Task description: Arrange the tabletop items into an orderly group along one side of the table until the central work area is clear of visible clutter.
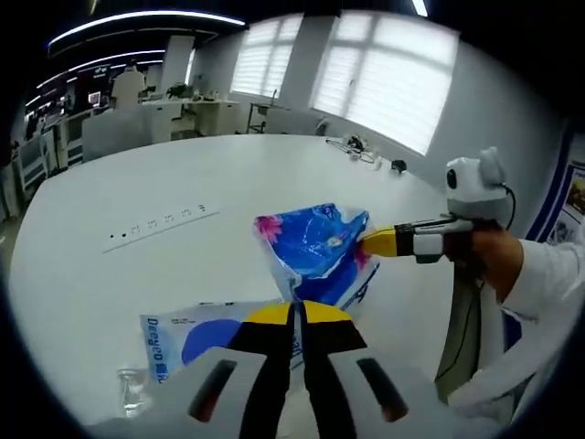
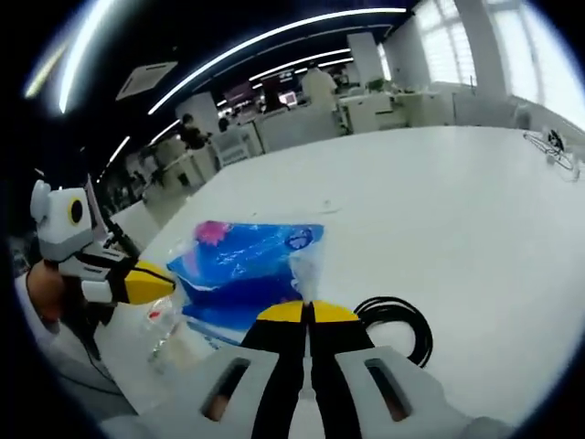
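Both tongs, left gripper (image 1: 297, 315) and right gripper (image 2: 308, 314), pinch shut on the crinkly blue plastic bag (image 1: 315, 247) between them, so grouping seems barely begun, with a coiled black cable (image 2: 398, 325) loose beside the right tongs.

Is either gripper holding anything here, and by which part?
Both hold the blue plastic bag: the left gripper pinches its lower edge, the right gripper its opposite edge, jaws closed on the plastic.
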Demonstrator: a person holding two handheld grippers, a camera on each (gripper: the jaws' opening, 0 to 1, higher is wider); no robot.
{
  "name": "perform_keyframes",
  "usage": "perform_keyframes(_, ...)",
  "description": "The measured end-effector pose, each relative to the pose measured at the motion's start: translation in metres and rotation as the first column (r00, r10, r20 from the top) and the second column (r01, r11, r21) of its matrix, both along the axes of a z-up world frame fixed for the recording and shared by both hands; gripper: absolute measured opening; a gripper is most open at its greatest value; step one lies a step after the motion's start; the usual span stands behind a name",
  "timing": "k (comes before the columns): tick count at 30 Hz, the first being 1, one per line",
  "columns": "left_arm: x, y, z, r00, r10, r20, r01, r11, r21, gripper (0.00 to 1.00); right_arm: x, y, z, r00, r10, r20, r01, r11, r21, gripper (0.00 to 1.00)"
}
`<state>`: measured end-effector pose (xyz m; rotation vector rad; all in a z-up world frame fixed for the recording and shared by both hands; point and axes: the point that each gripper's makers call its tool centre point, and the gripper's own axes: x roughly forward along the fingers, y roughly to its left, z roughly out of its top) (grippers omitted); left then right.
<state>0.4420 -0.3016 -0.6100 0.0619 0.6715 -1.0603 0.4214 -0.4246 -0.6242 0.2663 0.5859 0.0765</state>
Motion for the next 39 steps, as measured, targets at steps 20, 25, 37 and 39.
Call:
perform_keyframes(20,0.036,-0.115,0.004,1.0,-0.022,0.002,0.022,0.999,-0.04,0.0,0.04,-0.105,0.015,0.999,-0.021,0.049,0.025,0.997,-0.076,0.0)
perform_keyframes(25,0.047,-0.131,-0.013,1.0,-0.022,-0.02,0.022,0.999,-0.024,0.0,0.05,-0.12,-0.003,0.999,-0.03,0.032,0.032,0.998,-0.062,0.0)
perform_keyframes(37,0.069,-0.15,-0.071,0.995,0.01,-0.103,-0.005,0.999,0.045,0.0,0.072,-0.133,-0.061,0.999,-0.034,-0.041,0.033,0.999,-0.026,0.0)
perform_keyframes(39,0.071,-0.151,-0.08,0.994,0.019,-0.112,-0.013,0.999,0.053,0.0,0.075,-0.134,-0.069,0.998,-0.033,-0.051,0.033,0.999,-0.014,0.0)
